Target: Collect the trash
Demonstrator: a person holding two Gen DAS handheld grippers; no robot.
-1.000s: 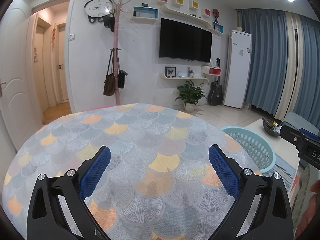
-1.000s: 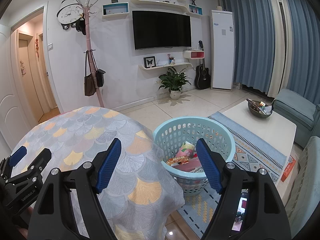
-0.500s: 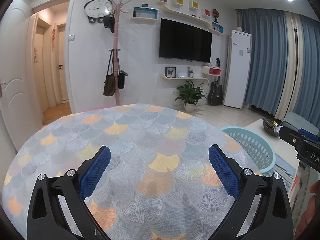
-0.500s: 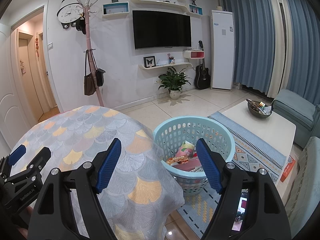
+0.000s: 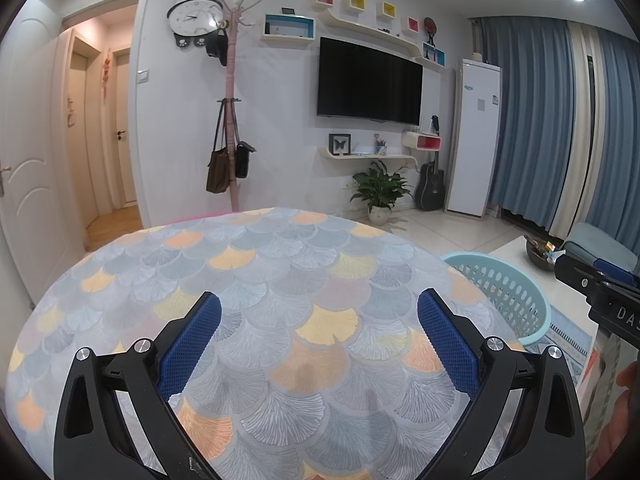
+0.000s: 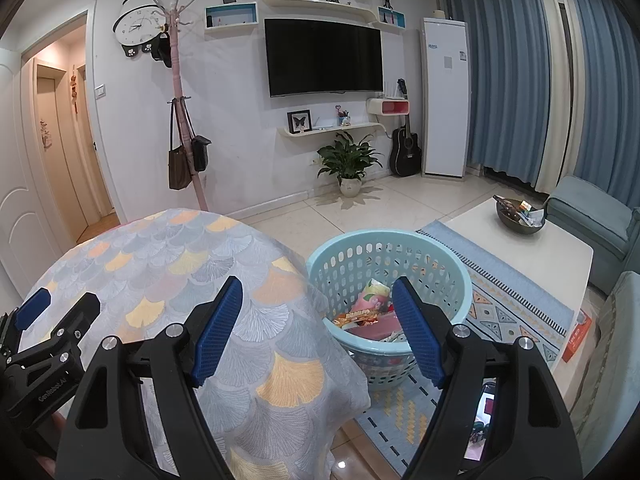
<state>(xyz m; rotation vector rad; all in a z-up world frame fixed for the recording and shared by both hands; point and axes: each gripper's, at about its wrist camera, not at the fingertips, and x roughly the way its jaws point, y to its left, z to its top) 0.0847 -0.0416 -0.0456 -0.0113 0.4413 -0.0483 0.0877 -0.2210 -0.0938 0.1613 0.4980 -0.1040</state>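
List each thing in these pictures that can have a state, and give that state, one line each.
left gripper: open, holding nothing
right gripper: open, holding nothing
basket: upright on the floor beside the table, wrappers inside
table: covered by a cloth, no trash showing
television: off

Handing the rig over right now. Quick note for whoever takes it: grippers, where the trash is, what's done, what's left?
Left gripper: open, nothing between the fingers, over the round table.
Right gripper: open, nothing held, aimed past the table edge toward the basket.
Trash: wrappers lie inside the light blue basket, which stands on the floor rug right beside the table.
Done: no trash shows on the visible part of the tablecloth.
Left: likely nothing on the table; check the hidden near edge. The bowl on the low white table holds small items, too small to tell if they are trash.
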